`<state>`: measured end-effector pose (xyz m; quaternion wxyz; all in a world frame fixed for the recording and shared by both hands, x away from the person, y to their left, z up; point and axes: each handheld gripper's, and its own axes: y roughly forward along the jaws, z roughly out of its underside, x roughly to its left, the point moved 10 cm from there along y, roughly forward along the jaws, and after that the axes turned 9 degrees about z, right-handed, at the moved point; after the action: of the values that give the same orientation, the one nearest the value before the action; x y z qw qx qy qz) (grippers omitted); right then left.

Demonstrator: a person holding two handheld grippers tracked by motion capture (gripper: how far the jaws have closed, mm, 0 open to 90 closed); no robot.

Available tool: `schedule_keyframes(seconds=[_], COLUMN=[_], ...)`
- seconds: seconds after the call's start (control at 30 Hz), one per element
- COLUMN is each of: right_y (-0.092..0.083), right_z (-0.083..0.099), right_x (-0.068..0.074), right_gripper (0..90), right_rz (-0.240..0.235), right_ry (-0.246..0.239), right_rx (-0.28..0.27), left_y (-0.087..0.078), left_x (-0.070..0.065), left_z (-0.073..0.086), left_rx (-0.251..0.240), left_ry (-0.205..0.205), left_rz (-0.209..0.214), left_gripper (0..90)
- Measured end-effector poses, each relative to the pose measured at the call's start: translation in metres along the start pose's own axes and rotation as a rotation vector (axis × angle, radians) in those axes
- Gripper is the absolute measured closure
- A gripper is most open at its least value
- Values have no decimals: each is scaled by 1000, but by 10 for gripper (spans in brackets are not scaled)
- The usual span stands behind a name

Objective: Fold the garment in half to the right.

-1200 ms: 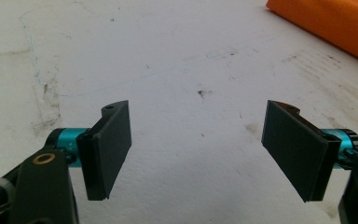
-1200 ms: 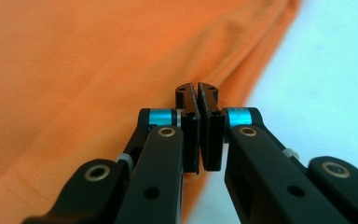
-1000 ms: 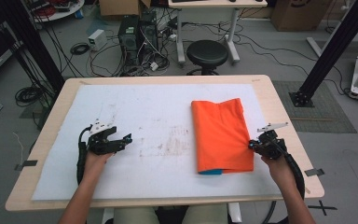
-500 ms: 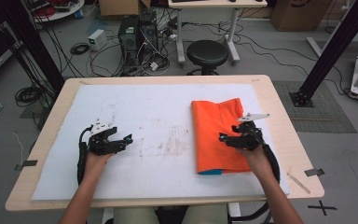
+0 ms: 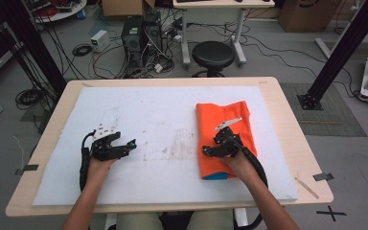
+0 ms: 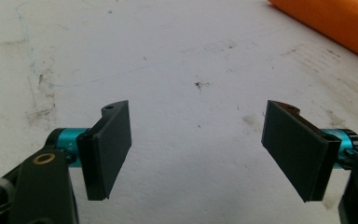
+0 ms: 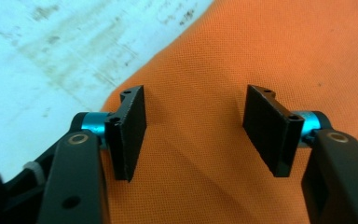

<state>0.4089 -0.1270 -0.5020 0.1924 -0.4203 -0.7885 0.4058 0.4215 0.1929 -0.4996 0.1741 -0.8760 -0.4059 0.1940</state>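
Bench (image 5: 287, 143) with stained white mat (image 5: 148, 115). Behind it: black stool (image 5: 213, 55), PC tower (image 5: 136, 36), tangled cables (image 5: 84, 50) on the floor, cardboard box (image 5: 304, 14).

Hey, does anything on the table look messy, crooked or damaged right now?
Nothing looks damaged. The folded orange cloth lies slightly askew, with a blue layer peeking out at its near edge. The white mat carries grey scuff marks near its middle.
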Motion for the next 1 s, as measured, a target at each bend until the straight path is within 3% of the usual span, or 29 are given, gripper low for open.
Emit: schedule_keyframes(seconds=[0.07,0.17,0.23,0.27,0.3,0.4,0.63,0.83,0.93,1.0], right_y=[-6,-8,-6,-3,0,16,53,68,58,48], right_z=[-11,-27,-39,-46,-50,-62,-77,-72,-78,-82], right_x=[-9,-25,-37,-45,-48,-52,-49,-44,-51,-62], right_gripper=[373,367,408,420,425,439,522,552,507,493], right_rz=[-5,34,84,136,149,147,213,162,124,129], right_ry=[36,69,85,81,84,107,23,4,46,84], right_rx=[-46,-101,-128,-143,-150,-122,-23,22,-30,-77], left_y=[0,-1,-1,-1,0,1,2,4,4,4], left_x=[0,0,0,0,0,-2,-3,-2,-2,-3], left_z=[0,0,0,1,1,1,-1,-2,-2,-3], left_rx=[1,2,3,5,5,9,12,17,20,17], left_ry=[0,3,2,2,1,7,12,13,15,16], left_rz=[0,2,1,0,2,8,9,10,10,9], left_gripper=[242,242,242,242,242,242,242,242,242,242])
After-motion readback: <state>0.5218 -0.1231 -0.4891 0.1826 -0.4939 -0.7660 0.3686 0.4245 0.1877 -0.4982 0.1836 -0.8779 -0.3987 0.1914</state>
